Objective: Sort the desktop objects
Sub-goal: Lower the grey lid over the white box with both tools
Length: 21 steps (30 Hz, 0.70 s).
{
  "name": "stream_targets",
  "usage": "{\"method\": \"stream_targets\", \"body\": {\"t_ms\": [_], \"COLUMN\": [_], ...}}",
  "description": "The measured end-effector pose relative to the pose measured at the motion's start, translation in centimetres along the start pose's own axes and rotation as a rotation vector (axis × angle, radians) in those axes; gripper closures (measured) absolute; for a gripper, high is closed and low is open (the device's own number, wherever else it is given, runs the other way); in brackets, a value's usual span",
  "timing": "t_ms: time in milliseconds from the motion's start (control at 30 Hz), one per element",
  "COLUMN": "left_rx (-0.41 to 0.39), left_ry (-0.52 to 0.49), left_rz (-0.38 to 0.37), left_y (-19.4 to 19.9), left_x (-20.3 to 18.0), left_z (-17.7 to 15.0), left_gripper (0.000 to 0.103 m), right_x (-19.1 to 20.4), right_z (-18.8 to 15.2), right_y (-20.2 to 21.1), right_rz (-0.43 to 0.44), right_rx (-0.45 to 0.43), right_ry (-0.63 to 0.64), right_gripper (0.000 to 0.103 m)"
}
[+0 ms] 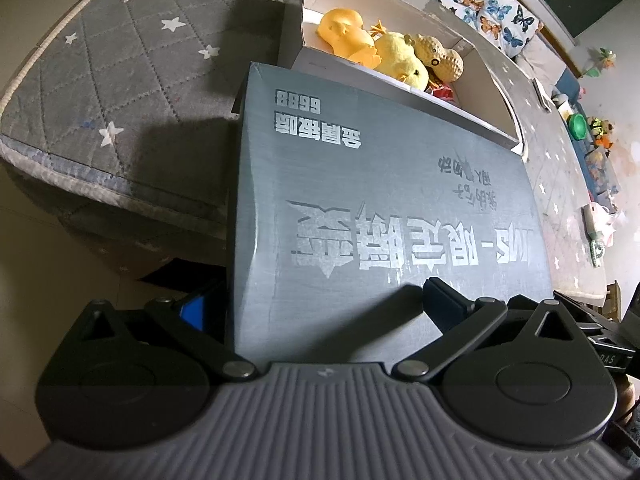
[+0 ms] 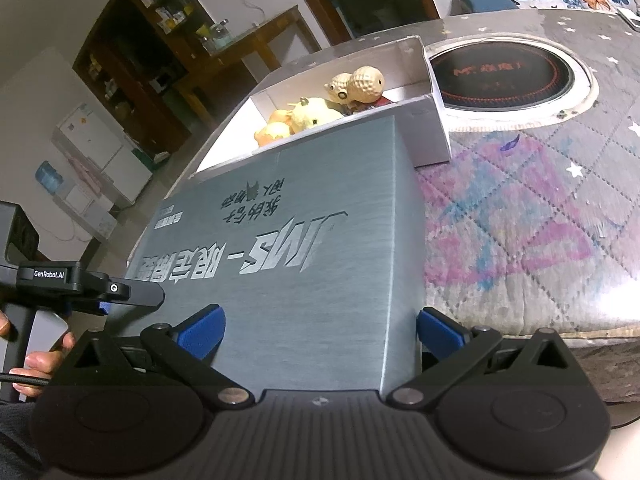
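Between the fingers of each claw sits the near edge of the grey lid [image 2: 288, 280]: the right claw [image 2: 320, 332] straddles its near right corner with blue pads just beside it, the left claw [image 1: 320, 312] its left edge, but I cannot tell if either is clamped. Beyond the lid, touching its far edge, stands the open box [image 1: 492, 80] of toys [image 1: 392, 54] on the tabletop [image 2: 540, 208]. Likely light, stiff, slick card; grip its turned-down rim.

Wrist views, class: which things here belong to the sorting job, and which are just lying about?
Part of the job:
grey lid, held by the left gripper and right gripper
open box
soft toys inside it

Just lying about:
butterfly cloth
green bowl
round hotplate
star-print table cover
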<state>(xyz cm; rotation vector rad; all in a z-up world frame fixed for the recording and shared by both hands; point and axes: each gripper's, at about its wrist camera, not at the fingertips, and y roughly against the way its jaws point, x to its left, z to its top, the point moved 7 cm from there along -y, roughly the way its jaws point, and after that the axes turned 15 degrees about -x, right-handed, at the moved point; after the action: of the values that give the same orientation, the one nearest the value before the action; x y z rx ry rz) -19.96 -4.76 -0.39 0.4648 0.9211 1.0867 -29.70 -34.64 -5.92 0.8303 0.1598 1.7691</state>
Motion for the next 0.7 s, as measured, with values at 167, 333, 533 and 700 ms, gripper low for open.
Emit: {"method": "stream_targets", "body": {"t_ms": [167,333,533,700], "left_rx": [-0.026,-0.073,-0.146,-0.2], "left_ry": [-0.008,-0.026,-0.051,-0.06], "left_rz": [-0.011,-0.028,-0.047,-0.061], "left_y": [0.9,2.6,4.4,4.4], "left_x": [-0.4,-1.0,-2.1,-2.9], "left_z": [0.2,0.9,2.7,5.1], "left_gripper": [0.0,0.0,0.0,0.0], "right_x": [0.5,1.6,2.8,3.2], "right_z": [0.2,1.3,3.2,5.7], "right_y": [0.8,1.6,2.6,2.0], "right_rz": [0.008,0.021,0.04,0.043], "right_rx": [-0.02,-0.063,-0.133,-0.189], "right_ry": [0.015,0.047,0.089,0.114], "right_gripper": [0.0,0.0,0.0,0.0]}}
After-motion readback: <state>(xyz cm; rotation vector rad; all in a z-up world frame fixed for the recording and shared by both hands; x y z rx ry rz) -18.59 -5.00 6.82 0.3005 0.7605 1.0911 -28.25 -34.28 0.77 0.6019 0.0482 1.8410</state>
